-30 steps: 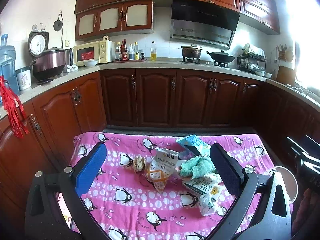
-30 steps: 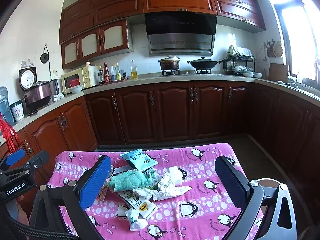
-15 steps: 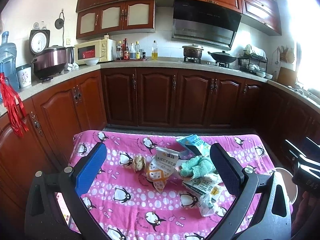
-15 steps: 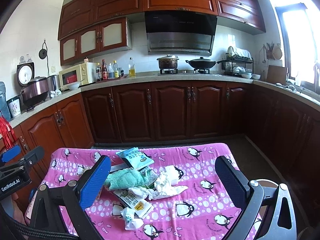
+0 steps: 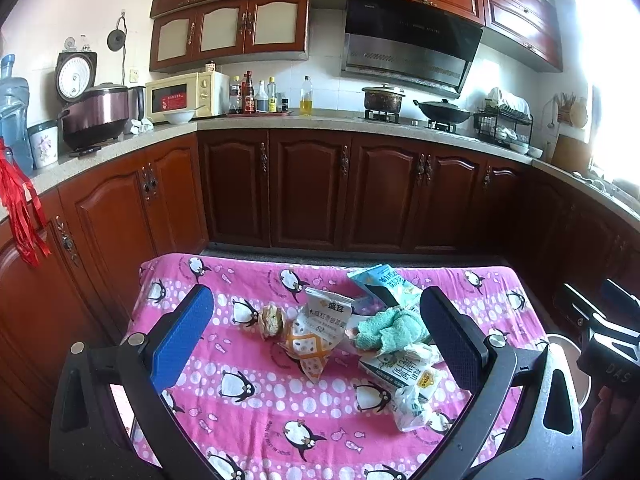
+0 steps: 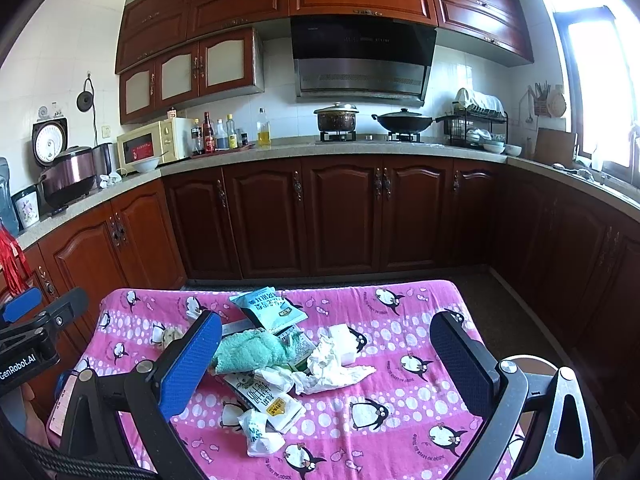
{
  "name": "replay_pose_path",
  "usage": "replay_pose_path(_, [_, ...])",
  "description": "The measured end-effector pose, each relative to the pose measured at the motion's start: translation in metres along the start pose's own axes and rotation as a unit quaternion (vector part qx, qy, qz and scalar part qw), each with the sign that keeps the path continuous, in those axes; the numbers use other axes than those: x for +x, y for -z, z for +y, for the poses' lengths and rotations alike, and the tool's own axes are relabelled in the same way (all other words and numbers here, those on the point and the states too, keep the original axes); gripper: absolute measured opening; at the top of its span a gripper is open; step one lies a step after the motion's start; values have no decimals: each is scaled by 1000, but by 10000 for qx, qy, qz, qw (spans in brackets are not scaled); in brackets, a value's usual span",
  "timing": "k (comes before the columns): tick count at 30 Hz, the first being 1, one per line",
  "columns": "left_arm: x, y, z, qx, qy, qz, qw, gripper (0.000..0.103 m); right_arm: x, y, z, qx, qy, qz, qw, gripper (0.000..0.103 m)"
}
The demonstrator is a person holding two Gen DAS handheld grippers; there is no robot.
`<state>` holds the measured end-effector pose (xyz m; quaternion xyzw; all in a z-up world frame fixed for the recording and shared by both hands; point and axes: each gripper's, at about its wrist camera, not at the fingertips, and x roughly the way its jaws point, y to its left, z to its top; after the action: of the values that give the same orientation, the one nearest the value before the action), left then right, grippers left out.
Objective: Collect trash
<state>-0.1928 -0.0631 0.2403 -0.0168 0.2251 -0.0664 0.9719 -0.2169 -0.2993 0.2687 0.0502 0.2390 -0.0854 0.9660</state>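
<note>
Above the pink penguin cloth (image 5: 256, 392), left gripper (image 5: 316, 334) and right gripper (image 6: 326, 354) hold jaws spread wide, touching nothing.

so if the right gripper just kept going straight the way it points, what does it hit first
Probably the crumpled white tissue in the trash pile on the pink tablecloth. The right gripper is open and tilted down toward it, with the green towel just left of that line. Depth is hard to judge.

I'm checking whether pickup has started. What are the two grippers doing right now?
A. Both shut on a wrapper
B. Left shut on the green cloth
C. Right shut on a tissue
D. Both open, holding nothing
D: the left gripper and right gripper both hang wide open above the trash, fingers empty.
</note>
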Motion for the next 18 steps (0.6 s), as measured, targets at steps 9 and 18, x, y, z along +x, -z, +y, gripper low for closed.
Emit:
replay_pose_path(9, [6, 2, -1, -7, 77, 68, 9999, 103, 5, 1, 0, 1, 16, 26, 10000, 103])
replay_pose_path(18, [13, 4, 1, -59, 152, 157, 9997, 103, 11, 2, -1, 16, 48, 80, 10000, 103])
